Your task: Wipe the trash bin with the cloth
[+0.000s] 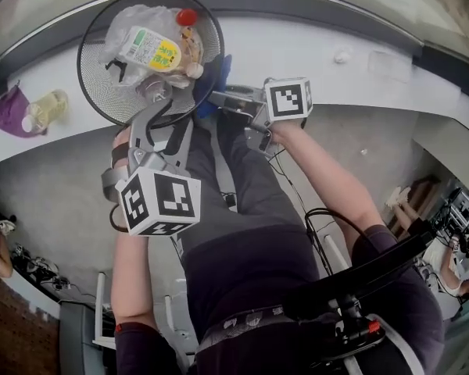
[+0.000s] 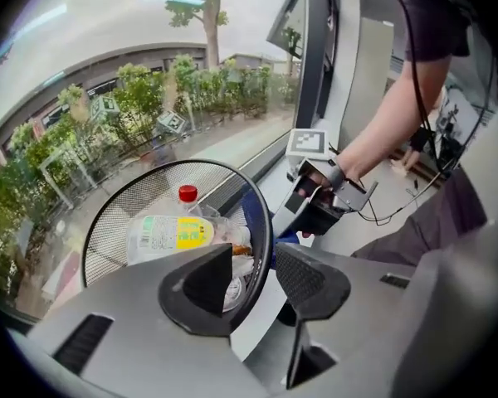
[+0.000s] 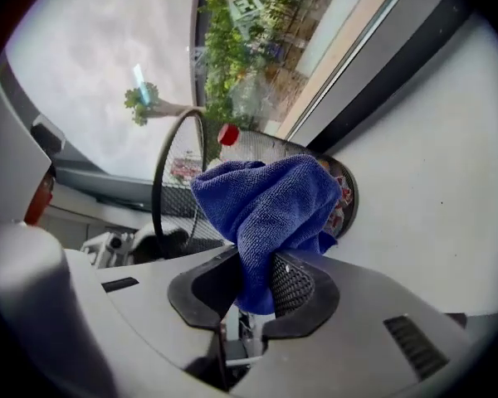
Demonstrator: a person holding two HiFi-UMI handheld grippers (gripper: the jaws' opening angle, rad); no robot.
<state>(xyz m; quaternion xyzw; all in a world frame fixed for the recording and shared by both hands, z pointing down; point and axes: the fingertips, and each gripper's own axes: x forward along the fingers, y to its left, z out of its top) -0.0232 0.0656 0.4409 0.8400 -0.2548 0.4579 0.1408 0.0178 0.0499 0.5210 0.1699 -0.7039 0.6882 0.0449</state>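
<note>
Your left gripper (image 2: 256, 259) has its jaws apart, straddling the black rim of the trash bin (image 1: 102, 92): one pad sits inside the mesh, the other outside, and a gap shows between the inner pad and the rim. Your right gripper (image 3: 257, 264) is clamped on the blue cloth (image 3: 270, 197), which bunches up out of the jaws and lies against the outside of the bin near its rim.

The bin stands on a white ledge (image 1: 313, 76) by the window. Inside it lies a clear bottle (image 1: 150, 49) with a red cap (image 1: 187, 16) and a green, white and yellow label; its print is too small to read. Crumpled clear plastic lies beside the bottle.

Further left on the ledge sit a purple bag (image 1: 9, 109) and a small yellowish bottle (image 1: 45, 108).
</note>
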